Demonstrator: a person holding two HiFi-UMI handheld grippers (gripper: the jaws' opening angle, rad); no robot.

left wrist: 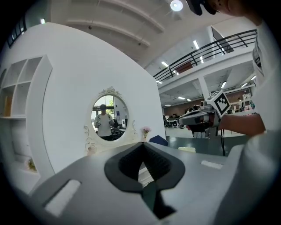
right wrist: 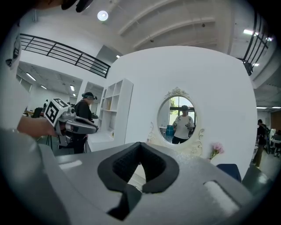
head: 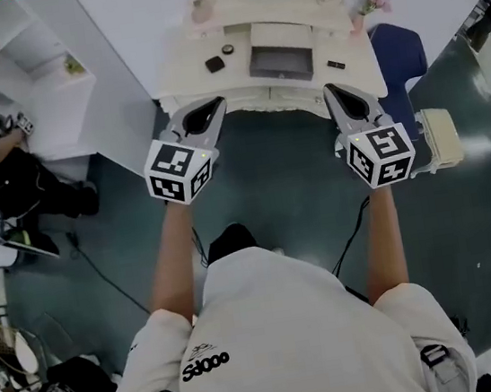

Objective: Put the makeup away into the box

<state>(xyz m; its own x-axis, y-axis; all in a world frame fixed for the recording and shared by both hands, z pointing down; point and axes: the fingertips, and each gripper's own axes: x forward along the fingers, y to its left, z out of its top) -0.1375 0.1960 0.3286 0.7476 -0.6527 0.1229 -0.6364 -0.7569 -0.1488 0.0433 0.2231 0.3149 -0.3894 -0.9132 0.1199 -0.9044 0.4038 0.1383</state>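
Left gripper (head: 213,104) held at centre left, jaws pressed together on nothing, dark makeup piece (head: 214,63) laid on the dressing table (head: 181,74) at upper centre, too small for its pointing to be told, box (head: 280,61) set just right of it, long side across the frame, right gripper (head: 336,90) likewise closed and empty.

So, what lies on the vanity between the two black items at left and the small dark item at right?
The grey box lies there, as the head view shows.

The bench (head: 180,68) stands at 12 o'clock, the box (head: 279,61) on its centre, a small item (head: 214,63) at the box's 9 o'clock, the shelf unit (head: 28,67) at 10 o'clock.
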